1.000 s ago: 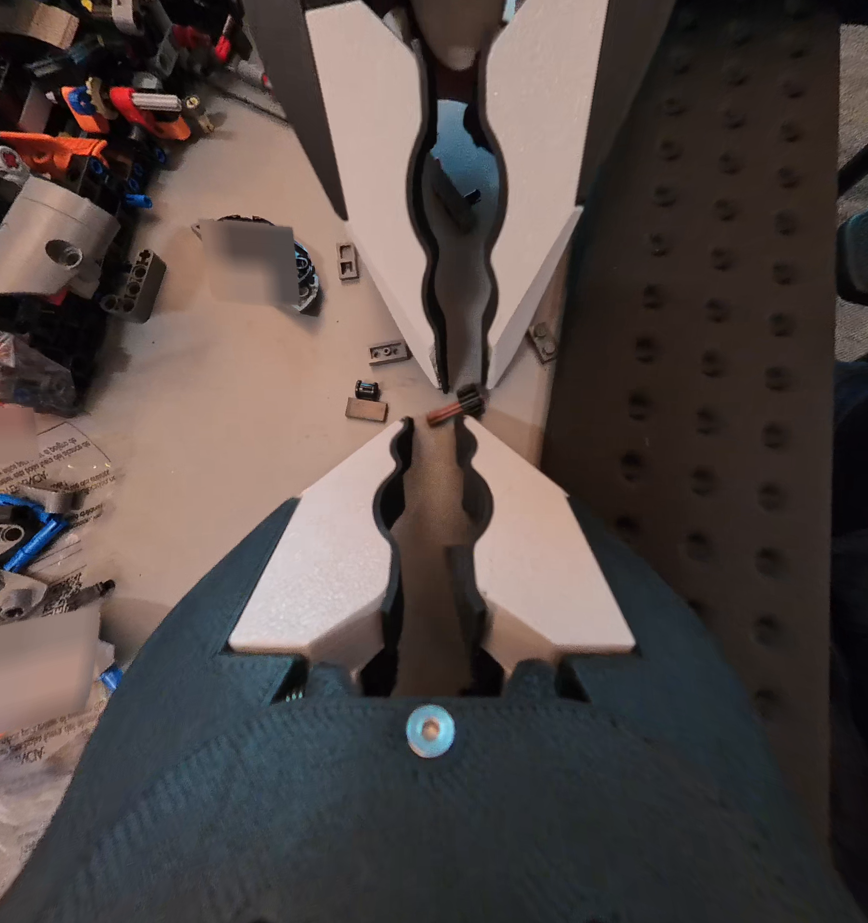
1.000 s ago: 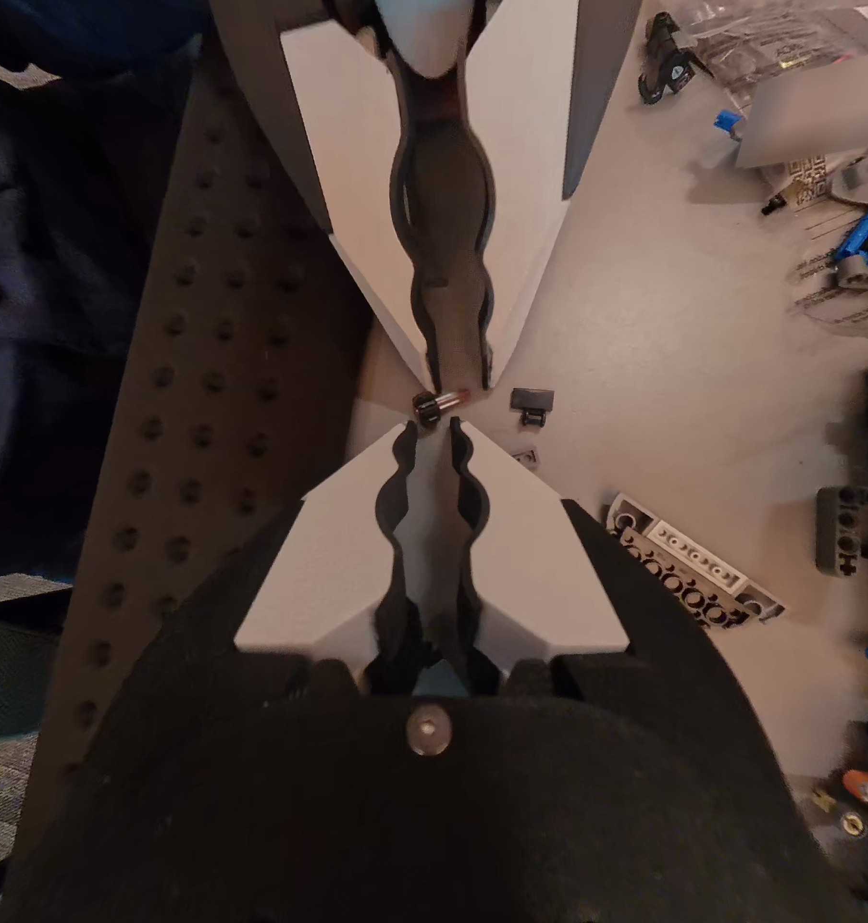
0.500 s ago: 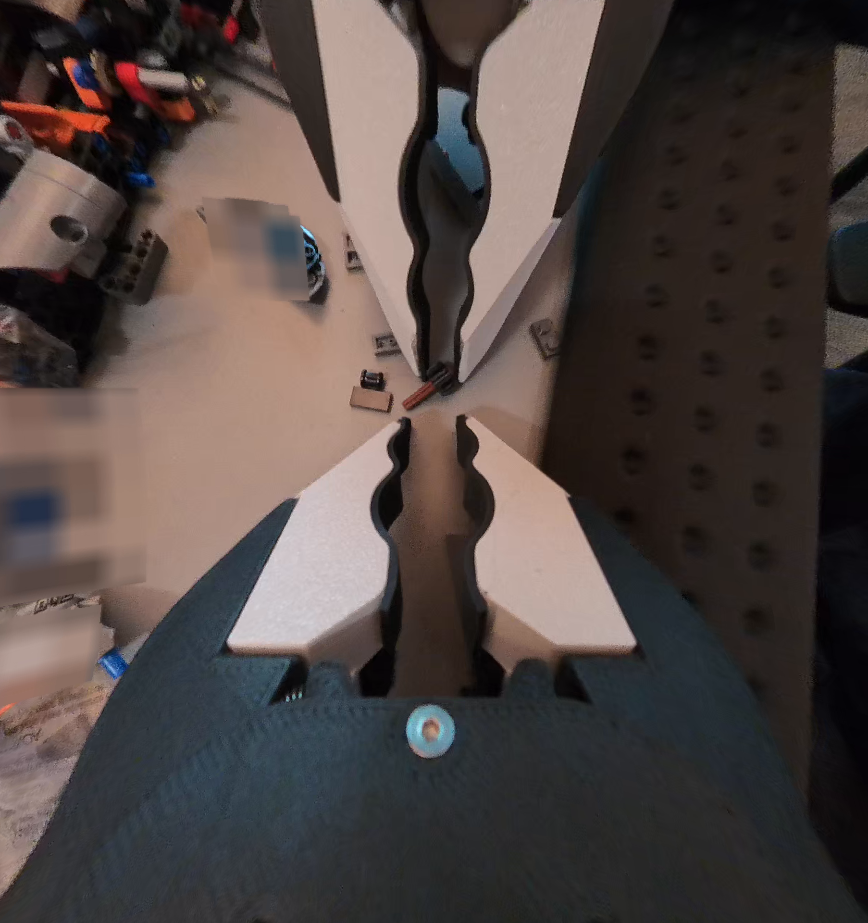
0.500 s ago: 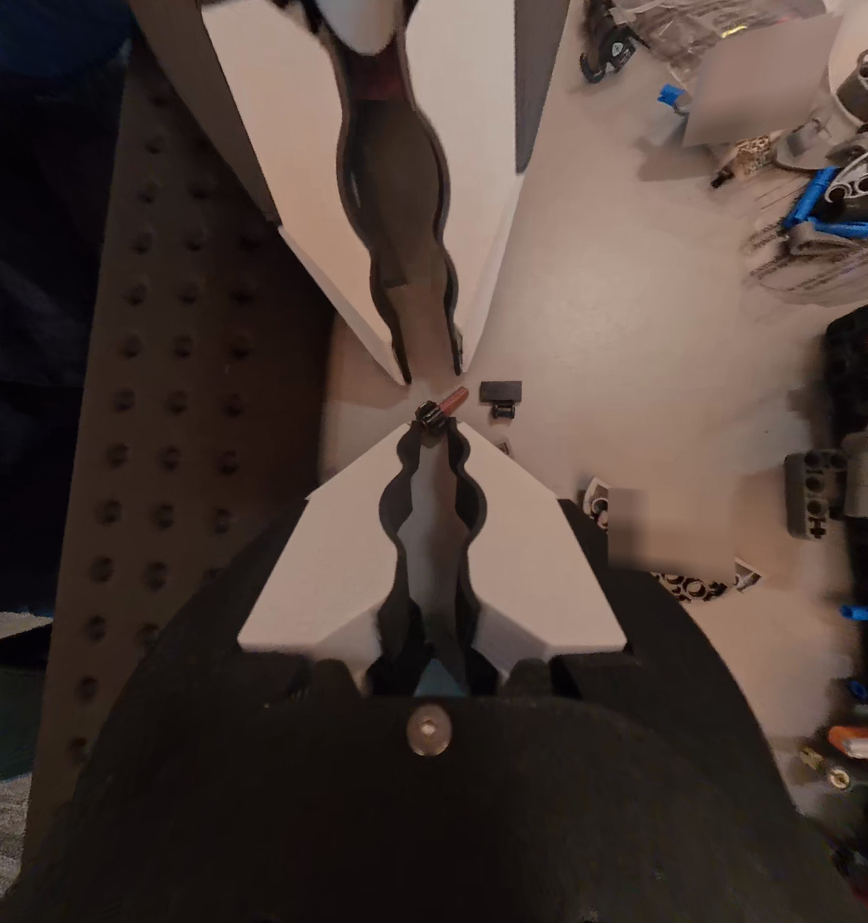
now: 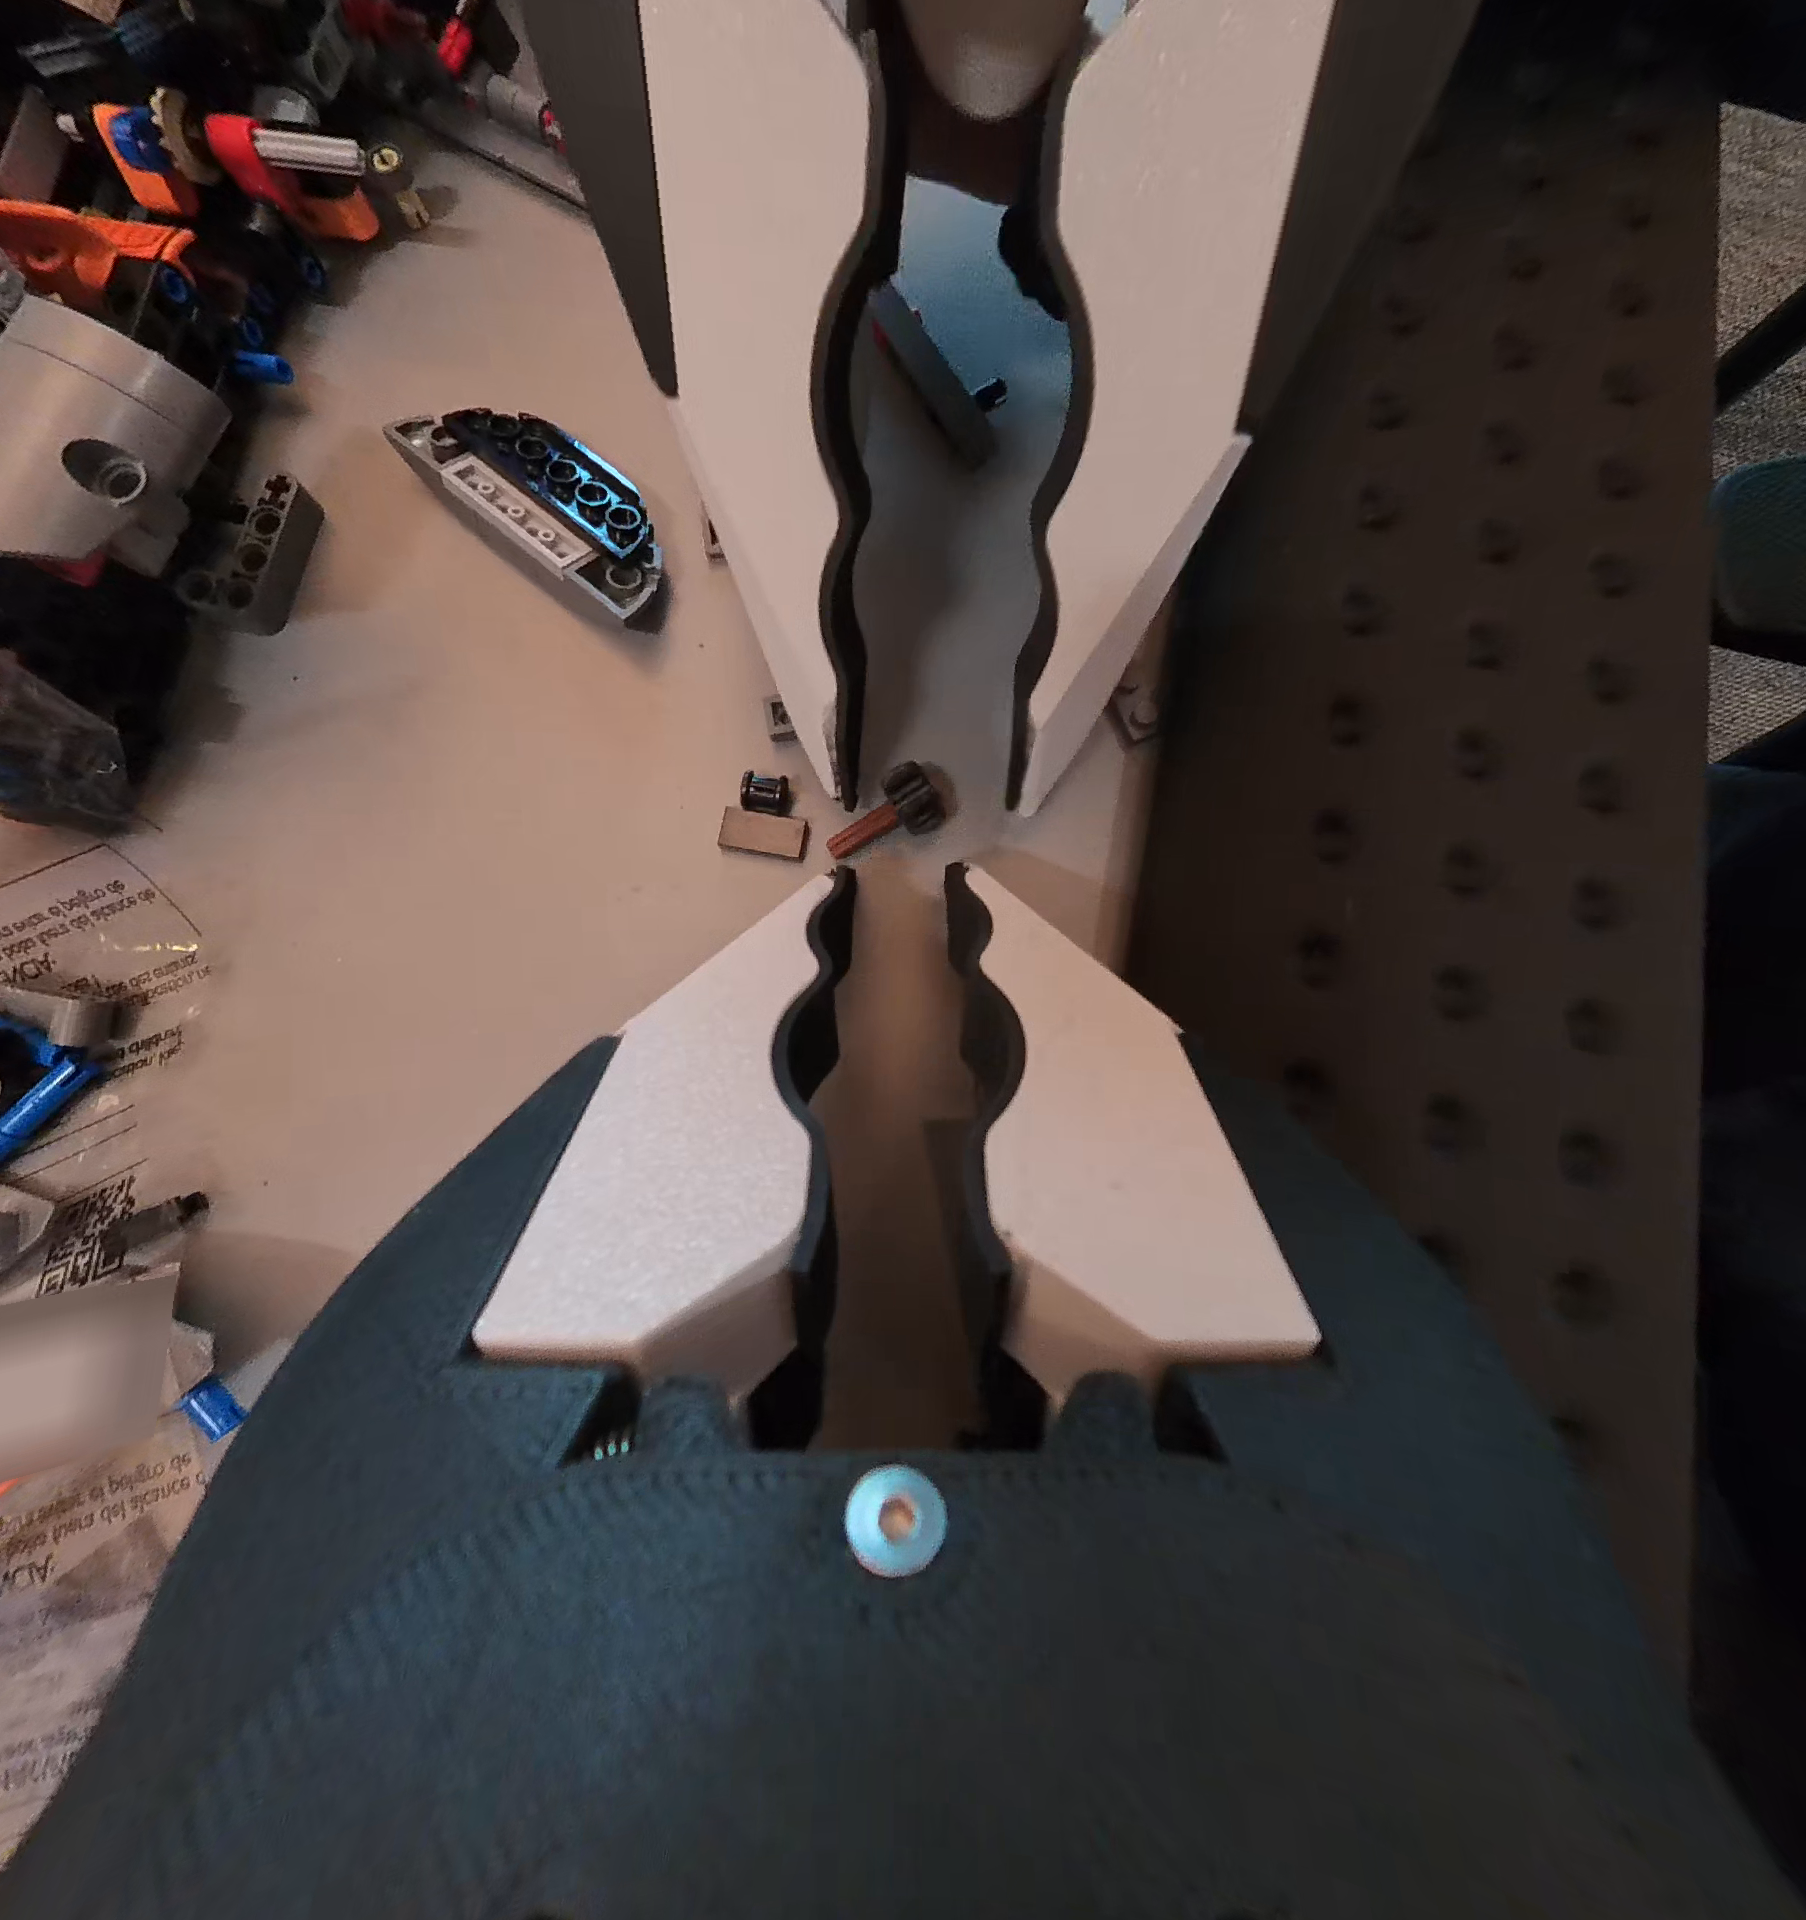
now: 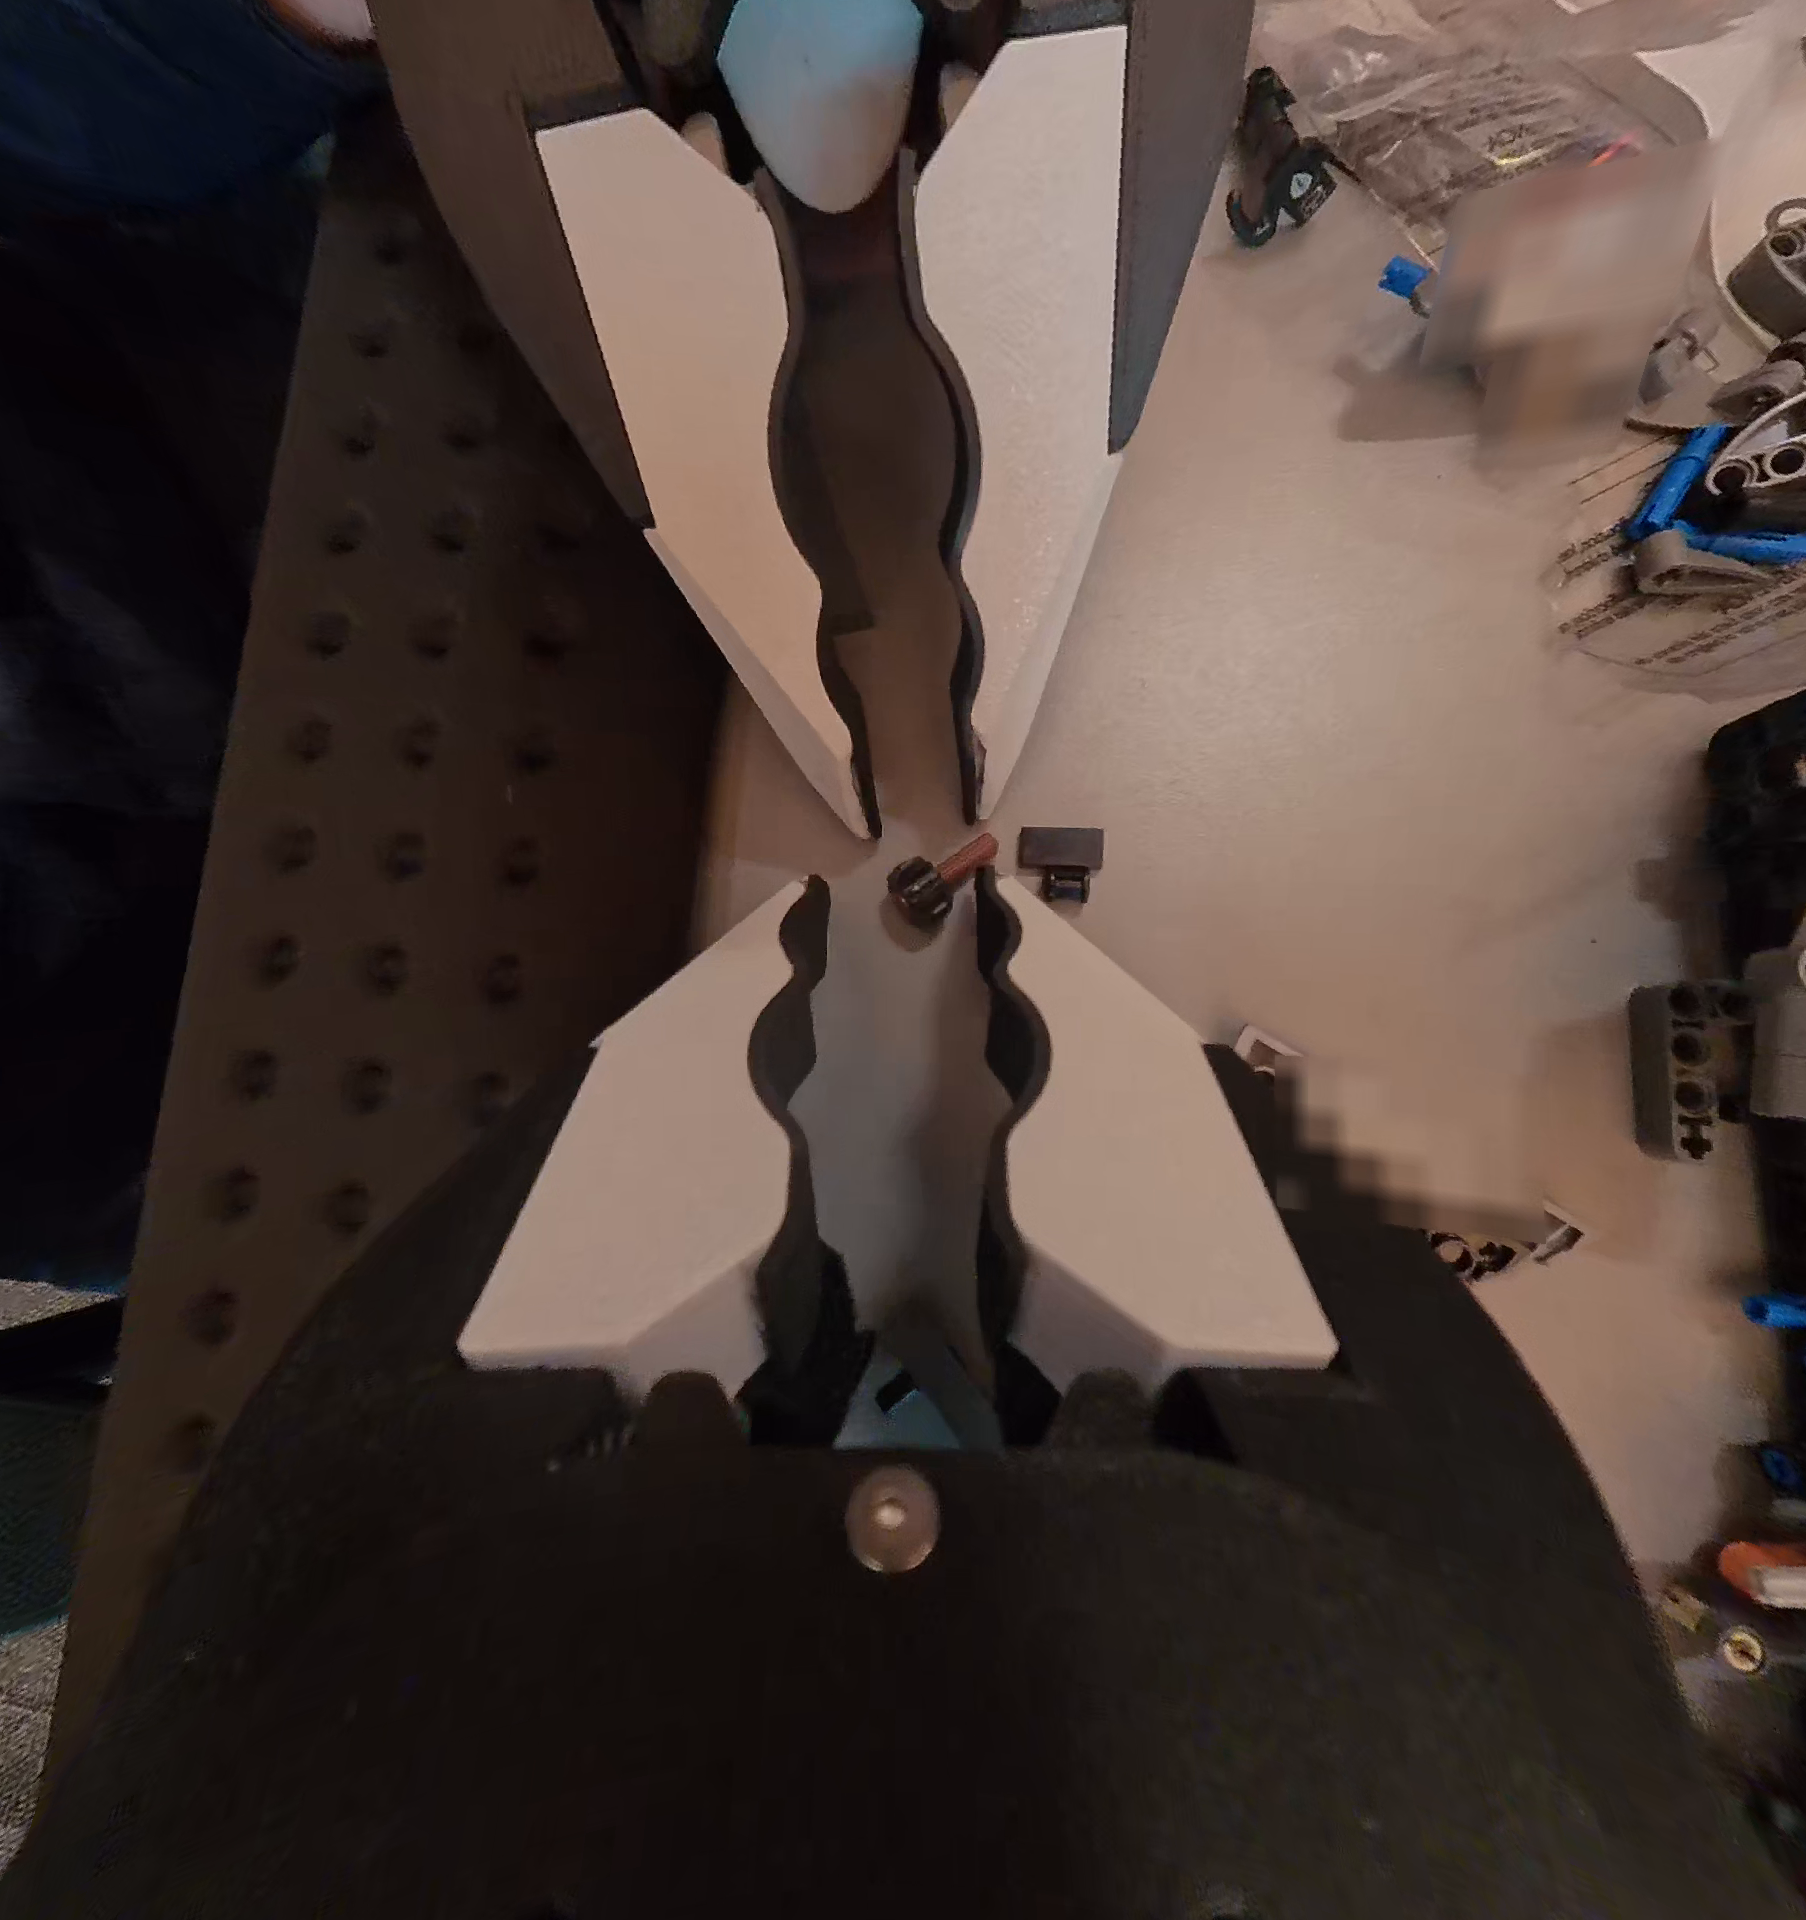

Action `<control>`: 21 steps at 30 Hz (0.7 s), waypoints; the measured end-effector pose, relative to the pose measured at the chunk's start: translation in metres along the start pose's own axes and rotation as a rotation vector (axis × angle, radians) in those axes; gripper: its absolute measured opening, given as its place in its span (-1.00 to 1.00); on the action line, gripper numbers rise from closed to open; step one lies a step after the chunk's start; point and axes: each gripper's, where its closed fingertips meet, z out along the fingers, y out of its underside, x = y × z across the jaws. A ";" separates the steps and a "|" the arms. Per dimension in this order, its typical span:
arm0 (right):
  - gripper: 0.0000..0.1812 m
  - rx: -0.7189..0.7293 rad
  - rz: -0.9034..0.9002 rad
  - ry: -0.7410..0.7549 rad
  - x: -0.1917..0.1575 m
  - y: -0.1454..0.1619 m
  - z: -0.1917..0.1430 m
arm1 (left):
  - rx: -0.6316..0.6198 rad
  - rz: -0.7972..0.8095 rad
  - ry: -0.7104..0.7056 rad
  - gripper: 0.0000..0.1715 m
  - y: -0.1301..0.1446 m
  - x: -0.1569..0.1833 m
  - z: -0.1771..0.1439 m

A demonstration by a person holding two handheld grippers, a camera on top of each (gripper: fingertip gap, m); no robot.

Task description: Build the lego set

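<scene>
Both of my tongs faced each other tip to tip over the pale table (image 5: 442, 727), with the small piece I was after, a black gear on a reddish-brown axle (image 5: 894, 816), lying loose on the surface between them. My left gripper (image 5: 897, 881) stood with a moderate gap between its fingertips and held nothing; the axle's free end pointed toward its left tip, seemingly apart from it. My right gripper (image 6: 897, 891) was likewise parted and empty, the gear end sitting just inside its mouth, touching neither pad as far as I could judge. So the gear-and-axle (image 6: 935, 878) was not yet gripped by either tool. Just beside it lay a flat dark tile (image 5: 764, 834) and a small black bushing (image 5: 764, 792), both loose. A curved grey and black plate assembly (image 5: 535, 514) rested alone, well apart from the tips. Farther out, the partly built orange, black and grey model (image 5: 99, 312) stood at the table edge, with loose blue and grey beams (image 6: 1751, 488) on opened plastic bags (image 5: 57, 956). The dark perforated board (image 5: 1450, 831) ran along one side. My judgement: the build was somewhere mid-course, one large sub-assembly existing, many parts unplaced; how many steps remained I could not tell. The immediate job, picking up the gear piece, was still undone.
</scene>
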 end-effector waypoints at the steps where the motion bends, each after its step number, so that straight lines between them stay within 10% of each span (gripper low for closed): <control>1: -0.69 -0.001 -0.002 -0.002 0.000 0.000 0.000 | 0.001 -0.001 0.001 -0.82 0.000 0.000 0.000; 21: -0.72 -0.010 -0.047 -0.025 -0.001 0.007 -0.003 | 0.003 0.020 0.002 -0.75 -0.002 0.002 0.002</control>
